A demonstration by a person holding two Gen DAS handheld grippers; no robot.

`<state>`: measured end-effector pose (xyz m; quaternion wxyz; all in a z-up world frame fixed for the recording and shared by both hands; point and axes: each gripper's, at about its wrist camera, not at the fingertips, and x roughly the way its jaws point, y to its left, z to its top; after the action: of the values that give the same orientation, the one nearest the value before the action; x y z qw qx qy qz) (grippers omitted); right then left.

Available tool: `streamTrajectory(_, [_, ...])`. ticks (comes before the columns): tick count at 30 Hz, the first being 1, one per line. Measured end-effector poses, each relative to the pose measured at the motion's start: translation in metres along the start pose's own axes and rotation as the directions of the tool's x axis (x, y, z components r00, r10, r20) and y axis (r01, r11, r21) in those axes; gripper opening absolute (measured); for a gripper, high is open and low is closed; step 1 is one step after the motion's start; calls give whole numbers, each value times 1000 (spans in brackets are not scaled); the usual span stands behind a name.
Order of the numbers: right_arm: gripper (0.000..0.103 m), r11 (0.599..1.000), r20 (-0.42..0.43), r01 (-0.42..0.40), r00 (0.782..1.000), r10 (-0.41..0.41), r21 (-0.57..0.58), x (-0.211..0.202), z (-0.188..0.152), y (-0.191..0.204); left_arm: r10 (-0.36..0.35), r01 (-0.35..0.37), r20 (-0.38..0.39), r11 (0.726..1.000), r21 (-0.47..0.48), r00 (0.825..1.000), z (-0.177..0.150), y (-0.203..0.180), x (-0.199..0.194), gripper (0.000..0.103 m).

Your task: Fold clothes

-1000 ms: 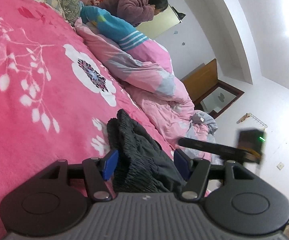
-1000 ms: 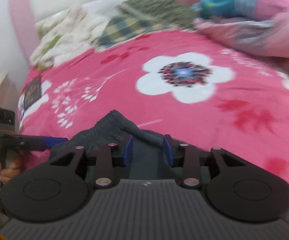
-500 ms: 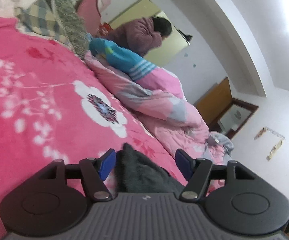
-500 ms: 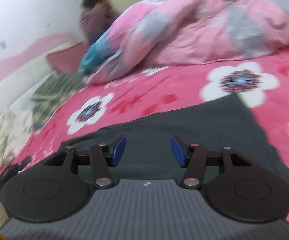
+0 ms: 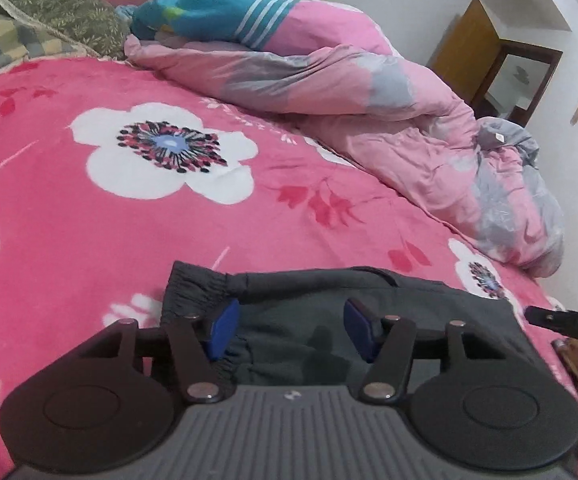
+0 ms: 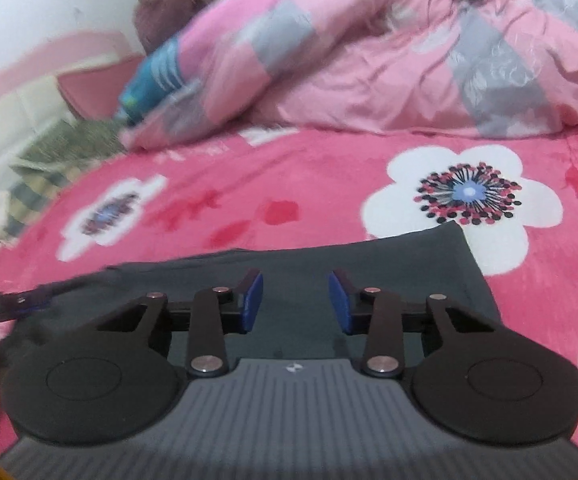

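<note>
Two claws were poised over the dark grey garment (image 5: 369, 300), which was spread flat on the pink floral bed (image 5: 89, 232) for folding. Left claw (image 5: 285, 330) and right claw (image 6: 295, 300) were closing, nothing gripped yet.

The left gripper (image 5: 289, 330) hangs over dark grey shorts (image 5: 429, 304) spread flat on the bed's pink flowered blanket (image 5: 89, 232); its blue pads are closing, cloth beneath them but not pinched. A crumpled pink quilt (image 5: 369, 108) lies along the far side, pillows (image 5: 53, 16) at upper left.
</note>
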<state>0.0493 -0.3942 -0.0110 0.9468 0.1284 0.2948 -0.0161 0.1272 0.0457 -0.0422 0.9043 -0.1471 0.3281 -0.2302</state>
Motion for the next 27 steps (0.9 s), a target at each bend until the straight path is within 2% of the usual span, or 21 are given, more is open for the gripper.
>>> streamTrajectory(3, [29,999,-41,46,998,-46,-6,38,4,-16,8,-8,-7,1000,-5,1000,0,2,2,59])
streamTrajectory(6, [26,990,-100,142,984,-144,-24,72,-3,-34,17,-17,-6,1000,4,1000,1,0,6,59])
streamTrajectory(9, [26,991,-81,127,989,-123,48,61,-2,-45,22,-22,-9,1000,14,1000,4,-2,5,59])
streamTrajectory(11, [26,988,-33,104,994,-100,114,31,2,-53,17,-17,-6,1000,10,1000,6,-3,0,59])
streamTrajectory(15, [28,969,91,81,990,-105,233,-68,-4,-75,10,-10,17,1000,11,1000,8,-7,-18,67])
streamTrajectory(17, [28,957,128,75,985,-115,282,-120,-19,-83,10,-11,29,1000,24,1000,4,-13,-31,71])
streamTrajectory(20, [29,937,151,28,985,-86,348,-175,-55,-87,-3,2,26,999,49,1000,-5,-27,-51,76])
streamTrajectory(24, [30,910,119,18,990,-74,413,-197,-106,-82,-28,28,4,995,97,1000,-23,-52,-75,84])
streamTrajectory(27, [30,868,92,-38,996,-9,495,-190,-138,-79,-52,50,8,988,144,999,-42,-75,-92,88])
